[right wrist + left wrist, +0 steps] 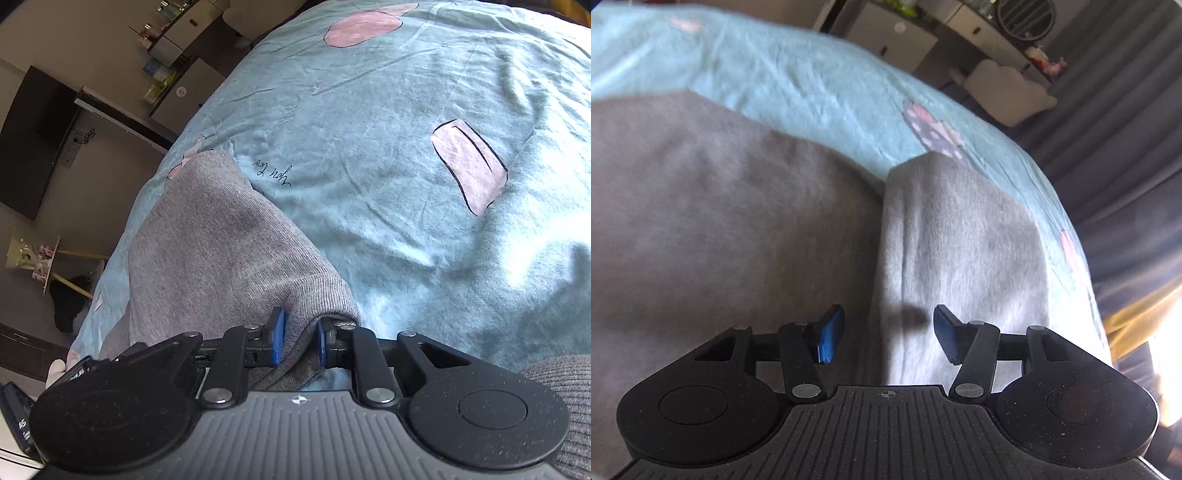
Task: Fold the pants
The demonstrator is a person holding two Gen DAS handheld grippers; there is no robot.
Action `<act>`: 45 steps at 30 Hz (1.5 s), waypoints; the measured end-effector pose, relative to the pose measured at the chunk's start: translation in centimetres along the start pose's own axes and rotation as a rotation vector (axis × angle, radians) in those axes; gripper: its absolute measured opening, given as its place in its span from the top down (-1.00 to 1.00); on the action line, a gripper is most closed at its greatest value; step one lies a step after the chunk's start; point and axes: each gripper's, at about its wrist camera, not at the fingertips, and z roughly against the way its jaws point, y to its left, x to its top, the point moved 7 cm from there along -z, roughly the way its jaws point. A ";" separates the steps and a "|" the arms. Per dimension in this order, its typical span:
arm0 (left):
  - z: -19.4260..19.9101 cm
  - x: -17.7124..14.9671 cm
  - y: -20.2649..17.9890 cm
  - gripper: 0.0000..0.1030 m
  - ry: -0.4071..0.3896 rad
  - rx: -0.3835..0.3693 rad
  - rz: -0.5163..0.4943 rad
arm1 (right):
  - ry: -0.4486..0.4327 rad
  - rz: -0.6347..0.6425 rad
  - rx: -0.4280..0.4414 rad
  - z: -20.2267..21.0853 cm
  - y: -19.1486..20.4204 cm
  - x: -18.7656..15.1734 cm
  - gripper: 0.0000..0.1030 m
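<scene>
Left claw [888,336]: jaws apart, nothing between them, just above the gray pants [738,229].
Right claw [300,341]: pinched tight on the pants' edge.
Pants: lying on the blue bed cover [388,110].

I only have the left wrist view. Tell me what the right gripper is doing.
Observer: The right gripper is shut on a bunched edge of the grey pants, near the bottom of its view.
Operator: Describe what lies past that fabric.
Observer: The light blue bedsheet, bare there, with a pink rectangular print and some handwritten-style lettering.
Operator: My left gripper looks open over the pants. Say whether the right view shows it.
Observer: It does not; that view shows only the right gripper, the pants and the bed.
Operator: Report the room on that side.
Observer: A dark flat screen hangs on the wall left of the bed.
</scene>
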 end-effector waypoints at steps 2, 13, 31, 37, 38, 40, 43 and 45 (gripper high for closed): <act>-1.5 0.6 0.0 -0.10 0.021 -0.030 0.060 | -0.002 0.003 0.004 0.0 0.0 -0.1 0.65; 6.6 -0.7 -6.7 0.62 -0.306 0.006 -0.321 | 0.023 0.001 0.065 -0.2 0.3 -0.4 0.55; 2.3 -2.6 2.7 -0.40 -0.093 -0.003 0.012 | -0.079 0.546 0.025 3.6 6.2 -0.1 0.40; 1.8 -2.6 1.4 0.16 -0.079 0.104 -0.068 | -0.105 0.544 -0.017 -0.8 7.6 0.9 0.50; 1.8 -2.7 1.5 0.18 -0.081 0.110 -0.072 | -0.118 0.577 -0.006 -1.2 8.0 0.4 0.50; 1.8 -2.7 1.7 0.23 -0.083 0.110 -0.065 | -0.097 0.623 -0.010 -2.6 8.3 -0.4 0.48; 1.8 -2.5 1.9 0.37 -0.082 0.095 -0.040 | -0.047 0.624 -0.068 -4.6 7.9 -0.7 0.48; 1.8 -2.4 2.0 0.45 -0.078 0.089 -0.026 | -0.057 0.614 -0.062 -4.5 8.0 -0.7 0.47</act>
